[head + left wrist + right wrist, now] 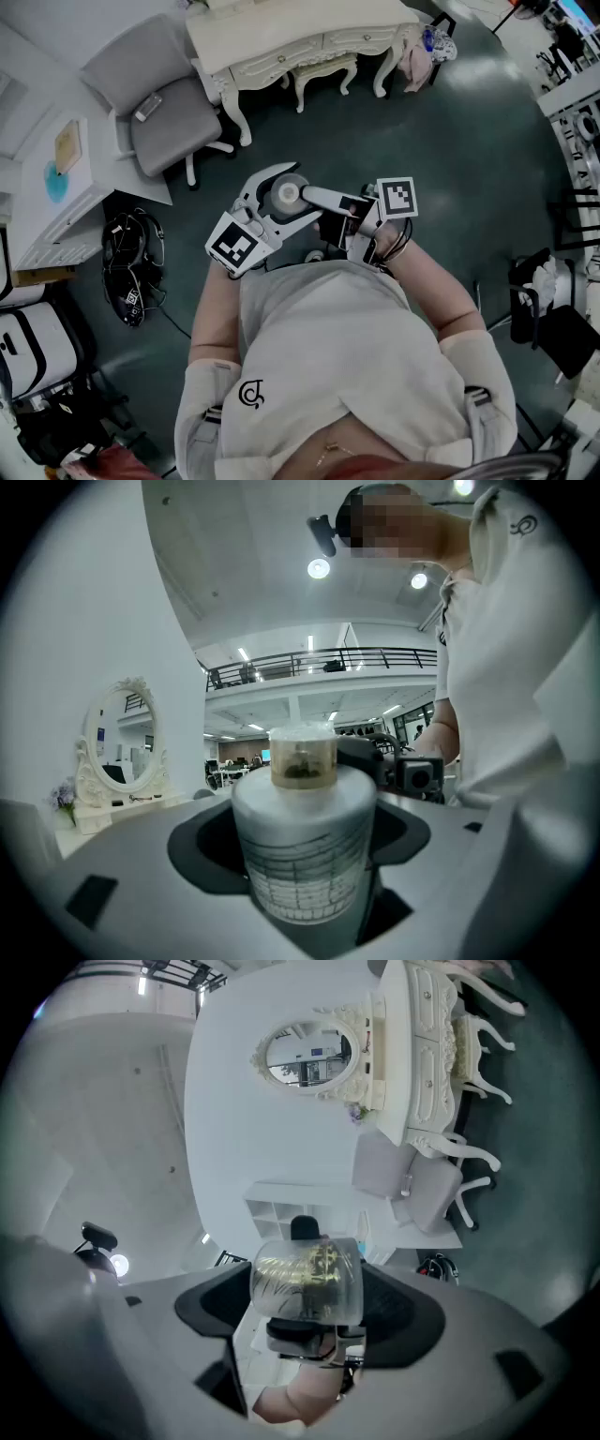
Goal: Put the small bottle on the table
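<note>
I hold a small white bottle [286,195] in front of the person's chest, above the dark floor. In the left gripper view its labelled body [302,855] stands upright between my jaws, with a clear cap [303,757] on top. My left gripper [279,199] is shut on the body. My right gripper [317,201] comes in from the right, and in its own view the clear cap [307,1281] sits between its wide jaws, which do not visibly press on it. The white dressing table [309,37] stands well ahead.
A grey office chair [159,103] and a white stool [323,70] stand by the table. An oval mirror [305,1054] sits on it. A white cabinet [47,197] is at the left, with a black bag and cables [131,262] on the floor.
</note>
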Available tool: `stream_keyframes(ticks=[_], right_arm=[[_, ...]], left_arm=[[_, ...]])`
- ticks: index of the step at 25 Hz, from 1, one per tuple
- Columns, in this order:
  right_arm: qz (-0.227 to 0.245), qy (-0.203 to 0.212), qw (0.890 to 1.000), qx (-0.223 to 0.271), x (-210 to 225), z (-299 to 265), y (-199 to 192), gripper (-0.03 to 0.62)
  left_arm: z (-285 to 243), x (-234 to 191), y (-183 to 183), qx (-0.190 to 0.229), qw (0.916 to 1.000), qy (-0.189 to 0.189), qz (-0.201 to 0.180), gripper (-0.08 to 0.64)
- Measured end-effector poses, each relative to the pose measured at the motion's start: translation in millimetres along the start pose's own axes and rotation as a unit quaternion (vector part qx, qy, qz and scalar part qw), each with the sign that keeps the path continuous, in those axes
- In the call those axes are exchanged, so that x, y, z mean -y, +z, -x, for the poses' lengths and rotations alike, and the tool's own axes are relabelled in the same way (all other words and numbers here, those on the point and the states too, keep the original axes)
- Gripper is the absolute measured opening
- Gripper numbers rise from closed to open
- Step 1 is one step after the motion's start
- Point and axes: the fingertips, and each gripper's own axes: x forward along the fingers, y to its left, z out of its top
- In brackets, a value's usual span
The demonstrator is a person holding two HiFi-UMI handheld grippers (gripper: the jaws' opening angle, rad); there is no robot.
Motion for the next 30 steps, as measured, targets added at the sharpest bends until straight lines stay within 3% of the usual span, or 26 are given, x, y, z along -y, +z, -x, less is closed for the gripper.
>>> stream_keyframes(ticks=[21,30], right_arm=[[-0.037,0.001,0.999,0.007,15,7,24,0.365],[-0.053,0.009,0.998,-0.027,34,14,100,0.365]], left_arm=[[-21,-16,-14,-0.012,0.9996,-0.008,0.024,0.350],[-74,-74,-34,-0.031,0.9980,0.035,0.042,0.350]])
